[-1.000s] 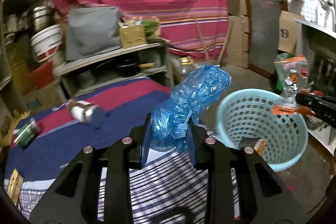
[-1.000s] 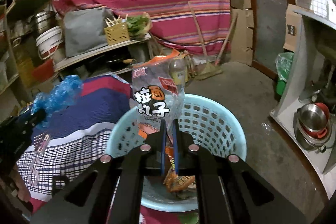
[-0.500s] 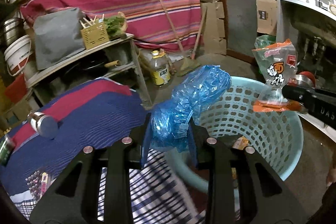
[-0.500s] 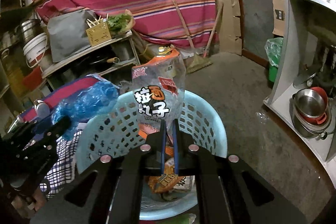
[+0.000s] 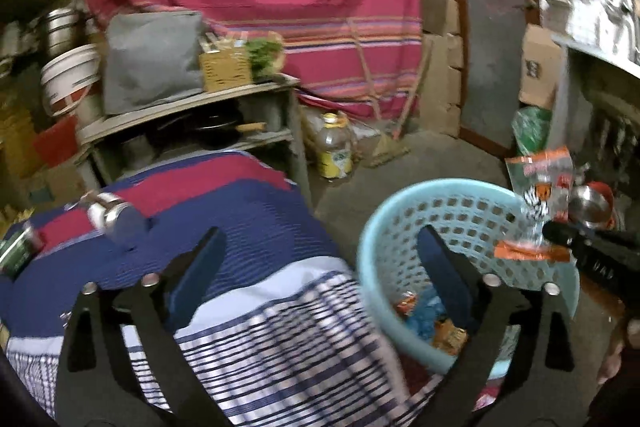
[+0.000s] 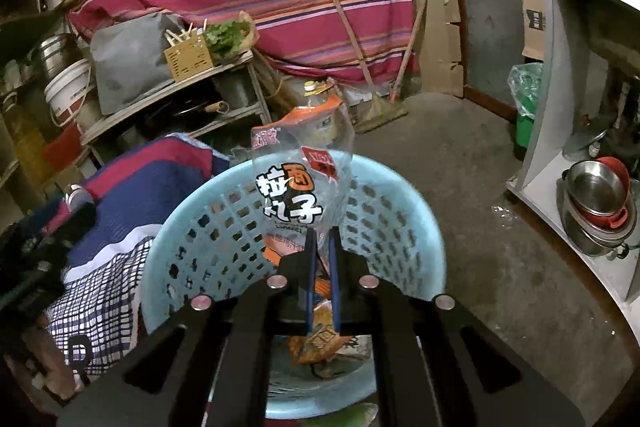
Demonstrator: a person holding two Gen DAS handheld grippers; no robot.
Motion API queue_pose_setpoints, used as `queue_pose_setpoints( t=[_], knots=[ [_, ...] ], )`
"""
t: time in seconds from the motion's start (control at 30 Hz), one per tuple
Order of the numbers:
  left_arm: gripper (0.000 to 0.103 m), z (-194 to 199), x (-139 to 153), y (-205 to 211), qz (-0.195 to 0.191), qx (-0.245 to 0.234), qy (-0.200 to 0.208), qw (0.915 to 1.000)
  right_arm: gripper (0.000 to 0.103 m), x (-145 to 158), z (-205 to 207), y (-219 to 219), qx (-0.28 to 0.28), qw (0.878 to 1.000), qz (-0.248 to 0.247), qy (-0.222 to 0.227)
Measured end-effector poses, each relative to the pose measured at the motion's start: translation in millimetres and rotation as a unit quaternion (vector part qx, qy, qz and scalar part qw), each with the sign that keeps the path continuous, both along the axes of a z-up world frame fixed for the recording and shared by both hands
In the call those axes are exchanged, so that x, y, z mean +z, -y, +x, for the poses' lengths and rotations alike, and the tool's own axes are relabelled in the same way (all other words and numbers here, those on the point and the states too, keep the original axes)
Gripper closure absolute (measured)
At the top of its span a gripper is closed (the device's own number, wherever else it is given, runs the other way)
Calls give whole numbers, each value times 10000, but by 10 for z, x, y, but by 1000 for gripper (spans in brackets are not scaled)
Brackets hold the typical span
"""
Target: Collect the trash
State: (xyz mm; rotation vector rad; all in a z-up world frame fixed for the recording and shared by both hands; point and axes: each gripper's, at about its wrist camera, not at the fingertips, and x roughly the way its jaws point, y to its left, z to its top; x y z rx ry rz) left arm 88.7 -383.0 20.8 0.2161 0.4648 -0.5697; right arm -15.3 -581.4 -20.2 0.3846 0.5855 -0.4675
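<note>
left gripper [image 5: 320, 247]: jaws just sprang wide, nothing between them
blue bag [image 5: 426, 313]: lying crumpled in the basket bottom among wrappers
right gripper [image 6: 322, 233]: clamped tight on the snack wrapper [image 6: 300, 183], which stands upright above the basket
basket [image 6: 420, 211]: light blue, beside the striped blanket [image 5: 248, 227]

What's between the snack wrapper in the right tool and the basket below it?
Nothing visible. The right tool holds the snack wrapper over the open basket; only trash lies inside.
</note>
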Motion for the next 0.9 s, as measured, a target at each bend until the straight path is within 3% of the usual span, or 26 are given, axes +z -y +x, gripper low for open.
queue_pose_setpoints(
  t=[0.23,0.27,0.3,0.33,0.53,0.6,0.73,0.9],
  knots=[
    [6,72,158,-565,-30,471,267,9985,89,-60,145,-132,5,10000,14,82],
    [6,82,180,-648,-55,534,284,9982,73,-74,151,-129,-45,9999,44,94],
    [6,91,199,-727,-76,594,295,9978,47,-86,154,-126,-80,9999,68,111],
    [6,98,211,-799,-93,645,308,9974,38,-101,149,-131,-97,9998,101,169],
    [5,96,254,-1313,-172,984,323,9945,27,-30,78,-342,-97,9997,-119,186],
    [5,98,266,-1541,-246,1087,226,9935,17,73,42,-478,-66,9991,-314,270],
    [5,16,303,-1899,-394,1276,191,9909,8,328,-53,-921,145,9961,-680,545],
    [5,-185,330,-2289,-507,1363,243,9891,5,516,-142,-1509,443,9920,-842,825]
  ],
)
